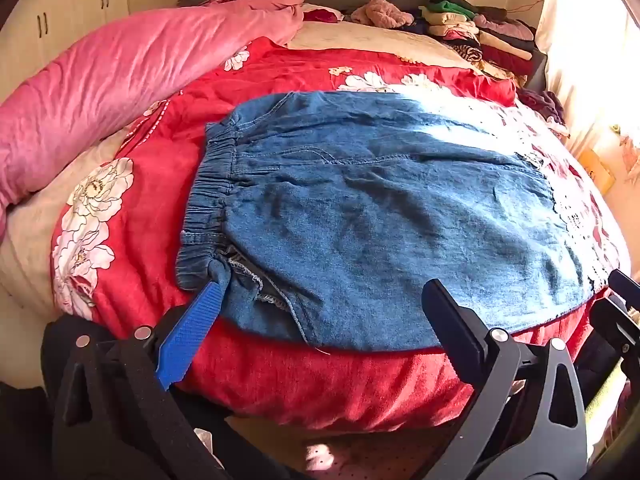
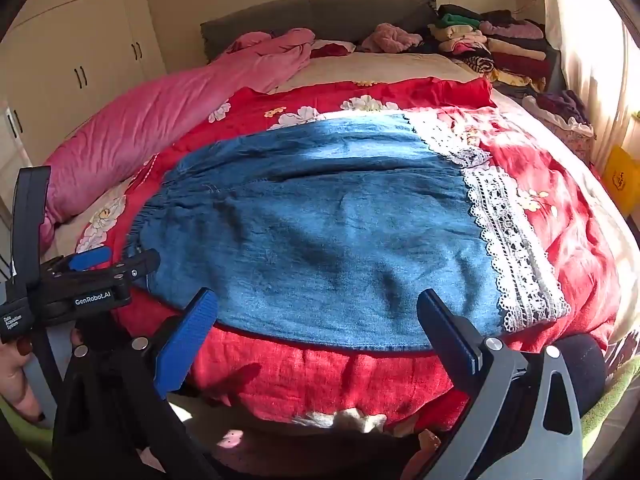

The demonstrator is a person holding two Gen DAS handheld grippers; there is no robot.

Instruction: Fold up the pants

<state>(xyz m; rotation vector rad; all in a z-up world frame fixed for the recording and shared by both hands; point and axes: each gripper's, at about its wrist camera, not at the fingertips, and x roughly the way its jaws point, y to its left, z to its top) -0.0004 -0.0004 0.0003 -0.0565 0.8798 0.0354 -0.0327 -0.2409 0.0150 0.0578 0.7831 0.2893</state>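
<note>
Blue denim pants [image 1: 380,208] [image 2: 332,224] lie flat across a red floral quilt [image 1: 304,376] [image 2: 320,380] on the bed. Their elastic waistband [image 1: 208,204] is at the left and the white lace hem [image 2: 508,240] at the right. My left gripper [image 1: 324,292] stands open over the near edge of the pants by the waistband, its blue fingertip [image 1: 212,296] touching the waistband's near corner. My right gripper [image 2: 318,300] hangs open over the near edge toward the hem, nothing between its fingers. The left gripper's body [image 2: 92,280] shows at the left of the right wrist view, held by a hand [image 2: 16,376].
A pink duvet [image 1: 120,76] [image 2: 160,120] is bunched along the bed's left side. Stacks of folded clothes [image 1: 480,32] [image 2: 500,40] sit at the far right by the grey headboard [image 2: 320,12]. White wardrobes [image 2: 80,64] stand to the left. A sunlit curtain [image 2: 592,60] hangs on the right.
</note>
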